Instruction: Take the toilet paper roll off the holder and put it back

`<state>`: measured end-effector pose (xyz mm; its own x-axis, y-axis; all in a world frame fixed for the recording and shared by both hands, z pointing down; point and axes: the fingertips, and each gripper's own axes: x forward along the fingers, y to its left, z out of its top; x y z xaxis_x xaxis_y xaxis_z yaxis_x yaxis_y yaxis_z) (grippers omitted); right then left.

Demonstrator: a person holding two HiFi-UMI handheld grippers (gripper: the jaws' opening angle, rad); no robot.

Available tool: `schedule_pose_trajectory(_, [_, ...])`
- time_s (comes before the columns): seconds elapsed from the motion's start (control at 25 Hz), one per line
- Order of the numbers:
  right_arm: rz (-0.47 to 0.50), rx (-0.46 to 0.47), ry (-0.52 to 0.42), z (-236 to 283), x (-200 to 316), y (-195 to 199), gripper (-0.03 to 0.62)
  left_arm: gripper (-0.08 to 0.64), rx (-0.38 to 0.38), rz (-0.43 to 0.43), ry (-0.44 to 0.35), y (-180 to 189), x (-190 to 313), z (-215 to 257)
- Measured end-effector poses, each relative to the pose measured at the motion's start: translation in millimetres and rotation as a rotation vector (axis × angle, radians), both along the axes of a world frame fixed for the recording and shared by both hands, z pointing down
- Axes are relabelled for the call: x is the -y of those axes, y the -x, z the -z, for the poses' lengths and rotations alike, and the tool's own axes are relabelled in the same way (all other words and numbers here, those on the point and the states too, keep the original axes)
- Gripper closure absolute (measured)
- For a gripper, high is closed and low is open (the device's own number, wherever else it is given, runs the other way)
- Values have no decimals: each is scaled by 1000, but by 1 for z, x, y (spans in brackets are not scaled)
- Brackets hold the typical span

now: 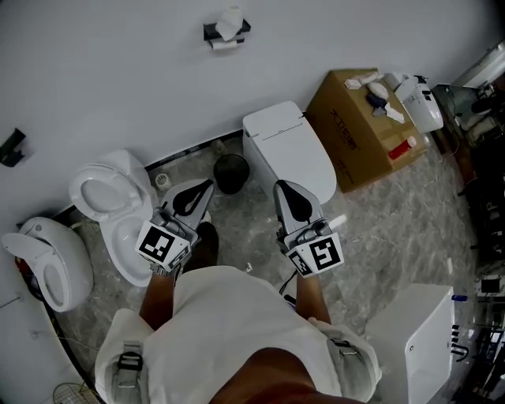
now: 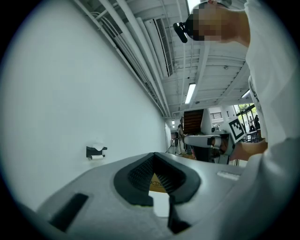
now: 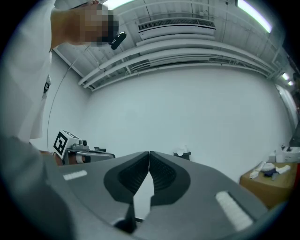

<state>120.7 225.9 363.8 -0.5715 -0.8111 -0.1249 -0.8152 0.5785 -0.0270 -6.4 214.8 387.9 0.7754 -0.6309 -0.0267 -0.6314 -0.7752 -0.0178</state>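
A white toilet paper roll (image 1: 230, 24) sits on a black holder (image 1: 213, 33) high on the white wall, far from both grippers. In the left gripper view the holder (image 2: 96, 151) is small at the left; in the right gripper view it (image 3: 182, 153) shows just right of the jaws. My left gripper (image 1: 208, 185) and right gripper (image 1: 279, 186) are held side by side close to the person's body, pointing toward the wall. Both are shut with nothing between the jaws, as the left gripper (image 2: 153, 155) and right gripper (image 3: 149, 153) show in their own views.
A white closed toilet (image 1: 288, 150) stands ahead, with a black bin (image 1: 231, 172) beside it. An open toilet (image 1: 110, 197) and another white unit (image 1: 47, 260) are at the left. A cardboard box (image 1: 359, 126) with small items on it is at the right, a white cabinet (image 1: 414, 339) at lower right.
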Motion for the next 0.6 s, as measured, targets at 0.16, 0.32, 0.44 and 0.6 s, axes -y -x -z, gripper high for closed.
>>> schedule_pose_trajectory(0.16, [-21, -15, 8, -3, 66, 14, 580, 560, -21, -24, 9, 10, 70, -5])
schedule_pose_trajectory(0.32, [-37, -31, 15, 3, 143, 35, 580, 560, -23, -58, 5, 25, 148, 1])
schedule_pose_trajectory(0.44, [-37, -39, 17, 8, 200, 55, 580, 560, -26, -58, 5, 45, 207, 8])
schedule_pose_trajectory(0.6, [-35, -43, 13, 14, 259, 73, 580, 560, -24, -63, -8, 61, 268, 17])
